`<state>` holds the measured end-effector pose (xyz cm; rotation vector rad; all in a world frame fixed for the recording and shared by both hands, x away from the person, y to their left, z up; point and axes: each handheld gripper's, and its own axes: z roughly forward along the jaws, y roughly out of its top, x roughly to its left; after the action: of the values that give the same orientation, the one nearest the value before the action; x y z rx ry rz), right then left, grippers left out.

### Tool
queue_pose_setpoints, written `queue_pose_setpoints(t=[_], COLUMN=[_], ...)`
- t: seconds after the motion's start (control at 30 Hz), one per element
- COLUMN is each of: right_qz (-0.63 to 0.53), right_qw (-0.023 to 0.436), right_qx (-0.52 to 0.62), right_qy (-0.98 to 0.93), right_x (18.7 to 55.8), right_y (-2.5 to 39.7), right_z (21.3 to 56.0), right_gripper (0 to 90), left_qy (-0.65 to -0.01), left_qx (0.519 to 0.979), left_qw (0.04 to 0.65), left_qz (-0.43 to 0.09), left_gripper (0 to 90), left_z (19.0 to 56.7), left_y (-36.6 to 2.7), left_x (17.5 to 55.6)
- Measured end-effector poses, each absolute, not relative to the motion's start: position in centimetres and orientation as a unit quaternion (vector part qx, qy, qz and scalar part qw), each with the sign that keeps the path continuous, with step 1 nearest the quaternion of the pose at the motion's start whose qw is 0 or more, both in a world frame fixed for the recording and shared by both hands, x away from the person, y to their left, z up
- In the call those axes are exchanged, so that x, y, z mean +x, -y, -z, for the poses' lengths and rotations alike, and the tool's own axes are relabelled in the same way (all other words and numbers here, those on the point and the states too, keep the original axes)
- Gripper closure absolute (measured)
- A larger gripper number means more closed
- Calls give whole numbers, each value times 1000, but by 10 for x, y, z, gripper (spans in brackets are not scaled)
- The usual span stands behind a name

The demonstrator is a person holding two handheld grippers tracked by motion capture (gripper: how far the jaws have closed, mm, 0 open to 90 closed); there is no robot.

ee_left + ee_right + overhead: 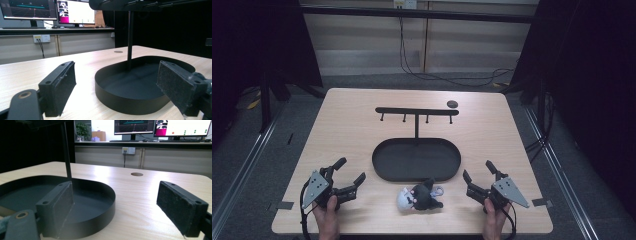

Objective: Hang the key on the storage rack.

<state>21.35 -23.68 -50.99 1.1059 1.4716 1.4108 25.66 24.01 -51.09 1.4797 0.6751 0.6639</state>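
Our left hand-held gripper (348, 175) rests released on the table (347, 125), the plush toy (419, 196) lies just in front of the black tray (384, 165), untouched, and our right hand-held gripper (477, 176) waits released too, so next we likely reach for the toy.

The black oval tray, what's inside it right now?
The black oval tray holds only the upright post of the hook rack, rising from its far side. The small plush toy lies outside it, on the table in front. The tray floor under the post's foot is covered.
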Motion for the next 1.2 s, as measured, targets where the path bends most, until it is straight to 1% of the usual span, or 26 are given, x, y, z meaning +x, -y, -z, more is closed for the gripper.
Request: queue_pose_setpoints(t=[0.13, 0.33, 0.6, 0.7, 0.8, 0.83, 0.93, 1.0, 1.03, 1.07, 1.1, 1.13, 1.17, 1.2], right_qz=[-562, -546, -526, -524, -511, -511, -519, -523, -524, -518, -518, -513, -513, -502], right_qw=[395, 409, 410, 393, 355, 355, 337, 330, 326, 311, 311, 296, 296, 280], right_qx=[437, 444, 467, 471, 464, 464, 443, 439, 437, 439, 439, 441, 441, 438], right_qy=[-581, -581, -580, -590, -630, -630, -648, -652, -655, -665, -665, -674, -674, -691], right_x=[213, 213, 217, 220, 223, 223, 220, 219, 218, 218, 218, 219, 219, 220], right_y=[238, 235, 233, 233, 230, 230, 229, 228, 228, 227, 227, 226, 226, 224], right_z=[510, 509, 508, 507, 504, 504, 498, 496, 495, 492, 492, 490, 490, 488], right_gripper=[128, 130, 143, 142, 153, 153, 197, 199, 221, 237, 237, 251, 251, 253], left_qy=[-296, -296, -297, -297, -298, -298, -297, -297, -298, -298, -298, -298, -298, -298], left_qx=[648, 648, 647, 647, 646, 646, 647, 647, 646, 646, 646, 646, 646, 646], left_qw=[638, 638, 639, 639, 640, 640, 639, 639, 640, 640, 640, 640, 640, 640], left_qz=[-291, -291, -291, -290, -291, -291, -290, -290, -291, -290, -290, -290, -290, -290], left_gripper=[152, 152, 152, 152, 152, 152, 152, 152, 152, 152, 152, 152, 152, 152], left_z=[511, 511, 511, 511, 511, 511, 511, 511, 511, 511, 511, 511, 511, 511], left_y=[-240, -240, -240, -240, -240, -240, -240, -240, -240, -240, -240, -240, -240, -240], left_x=[257, 257, 257, 257, 257, 257, 257, 257, 257, 257, 257, 257, 257, 257])
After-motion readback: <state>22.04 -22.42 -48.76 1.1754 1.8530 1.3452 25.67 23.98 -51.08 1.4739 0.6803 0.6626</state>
